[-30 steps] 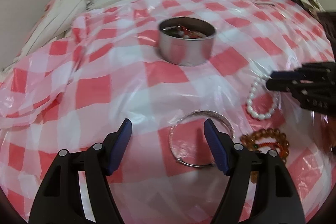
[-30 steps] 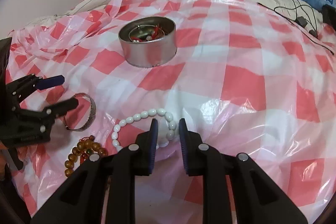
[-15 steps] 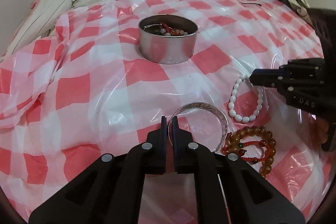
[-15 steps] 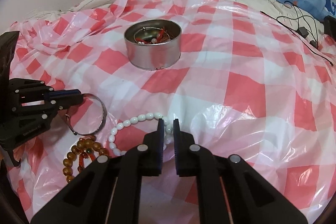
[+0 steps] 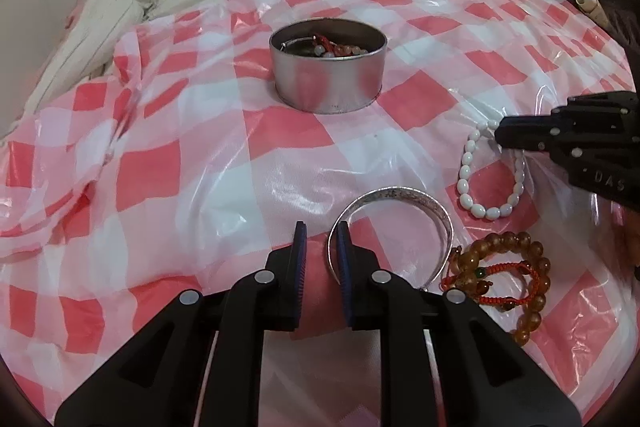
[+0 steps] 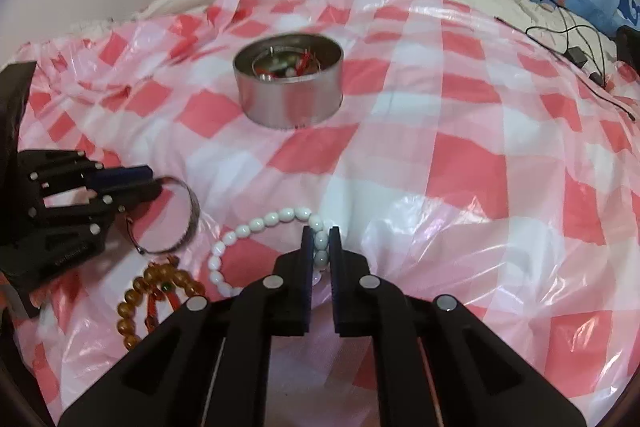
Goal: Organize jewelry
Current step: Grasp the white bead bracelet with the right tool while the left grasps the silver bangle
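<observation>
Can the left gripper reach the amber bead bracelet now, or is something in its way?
Probably not directly: the left gripper, jaws opening, straddles the silver bangle, which lies between it and the amber bead bracelet.

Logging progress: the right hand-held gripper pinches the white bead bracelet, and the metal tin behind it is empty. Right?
Not quite. The right hand-held gripper does pinch the white bead bracelet, but the metal tin is not empty: the right wrist view shows beads and red cord inside it.
</observation>
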{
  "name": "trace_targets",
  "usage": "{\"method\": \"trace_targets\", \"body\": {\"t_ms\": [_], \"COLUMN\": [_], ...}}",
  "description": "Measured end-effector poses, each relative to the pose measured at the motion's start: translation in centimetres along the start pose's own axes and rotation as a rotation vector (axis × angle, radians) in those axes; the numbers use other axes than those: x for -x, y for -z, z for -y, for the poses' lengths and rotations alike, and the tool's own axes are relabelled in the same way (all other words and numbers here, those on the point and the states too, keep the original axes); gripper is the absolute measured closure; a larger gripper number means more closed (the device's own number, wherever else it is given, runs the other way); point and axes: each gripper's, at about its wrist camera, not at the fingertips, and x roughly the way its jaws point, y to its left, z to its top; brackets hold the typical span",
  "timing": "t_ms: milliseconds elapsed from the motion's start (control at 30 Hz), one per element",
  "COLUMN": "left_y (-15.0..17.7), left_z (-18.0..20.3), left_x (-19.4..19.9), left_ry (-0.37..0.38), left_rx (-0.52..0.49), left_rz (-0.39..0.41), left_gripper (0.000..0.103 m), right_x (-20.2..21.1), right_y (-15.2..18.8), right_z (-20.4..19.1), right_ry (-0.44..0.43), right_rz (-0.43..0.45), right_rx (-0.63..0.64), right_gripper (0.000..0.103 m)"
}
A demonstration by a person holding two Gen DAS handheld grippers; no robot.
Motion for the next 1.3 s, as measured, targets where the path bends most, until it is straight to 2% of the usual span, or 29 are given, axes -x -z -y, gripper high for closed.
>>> {"method": "trace_targets", "body": {"t_ms": [33, 67, 600, 933, 1000, 1067, 1133, 1200, 1233, 1267, 1300], "left_y": [-0.1, -0.1, -0.8, -0.8, -0.7, -0.5, -0.4, -0.3, -0.3, -0.3, -0.3], "left_z": [0.1, 0.2, -0.3, -0.9, -1.0, -1.0, -0.9, -0.7, -0.6, -0.5, -0.4], "left_x": [0.2, 0.4, 2.0, 1.3, 0.8, 0.3, -0.3, -0.9, -1.0, -0.9, -0.9], "left_ry": [0.002, 0.000, -0.026, -0.024, -0.013, -0.009, -0.009, -0.016, -0.015, -0.003, 0.000], "left_rx": [-0.004, -0.010, 0.011, 0.037, 0.046, 0.052, 0.051, 0.039, 0.035, 0.030, 0.025], "left_rz": [0.007, 0.016, 0.100, 0.069, 0.048, 0.035, 0.019, -0.004, -0.005, -0.003, -0.006], "left_gripper": [0.096, 0.098, 0.100, 0.100, 0.095, 0.077, 0.073, 0.073, 0.078, 0.094, 0.098], "right_x": [0.3, 0.6, 2.9, 3.5, 3.5, 3.6, 3.6, 3.5, 3.5, 3.6, 3.7], "right_y": [-0.1, -0.2, -1.0, -1.0, -1.1, -1.1, -1.1, -1.1, -1.1, -1.1, -1.1], "right_z": [0.1, 0.1, 0.6, 0.5, 0.5, 0.4, 0.3, 0.1, 0.1, 0.0, 0.0], "right_ry": [-0.003, -0.008, -0.044, -0.055, -0.059, -0.065, -0.070, -0.076, -0.078, -0.081, -0.083], "right_rz": [0.017, 0.028, 0.145, 0.172, 0.170, 0.172, 0.172, 0.169, 0.169, 0.172, 0.174], "right_rx": [-0.006, -0.012, -0.046, -0.047, -0.043, -0.041, -0.040, -0.039, -0.039, -0.040, -0.040], "right_gripper": [0.095, 0.095, 0.095, 0.095, 0.095, 0.095, 0.095, 0.095, 0.095, 0.095, 0.095]}}
